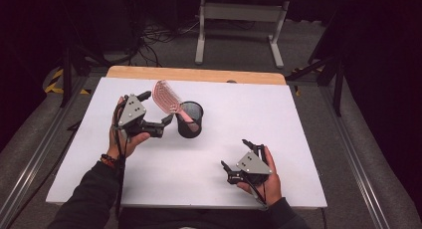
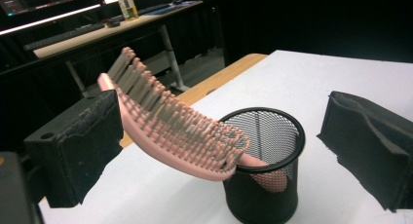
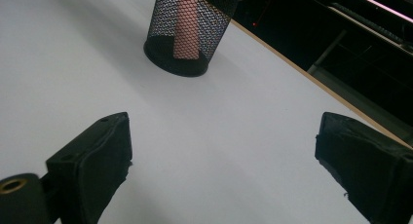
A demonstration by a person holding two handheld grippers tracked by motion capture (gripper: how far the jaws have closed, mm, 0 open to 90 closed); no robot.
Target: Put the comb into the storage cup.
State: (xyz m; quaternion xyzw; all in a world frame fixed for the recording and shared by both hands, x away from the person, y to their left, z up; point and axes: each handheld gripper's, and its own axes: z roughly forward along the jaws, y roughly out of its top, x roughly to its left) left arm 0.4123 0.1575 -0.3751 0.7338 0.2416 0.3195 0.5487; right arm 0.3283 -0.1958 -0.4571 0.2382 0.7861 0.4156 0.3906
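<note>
The pink plastic hairbrush [image 1: 167, 98] leans handle-down in the black wire-mesh cup [image 1: 190, 120] mid-bench, propped on its rim. My left tongs [image 1: 158, 110] gape wide beside it; right tongs [image 1: 235, 155] wide, well apart.

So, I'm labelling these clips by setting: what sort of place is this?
Probably a lab or recording studio, not a home: a white board-topped table ringed by black curtains, loose cables on the grey floor, and a desk with lit monitors behind.
</note>
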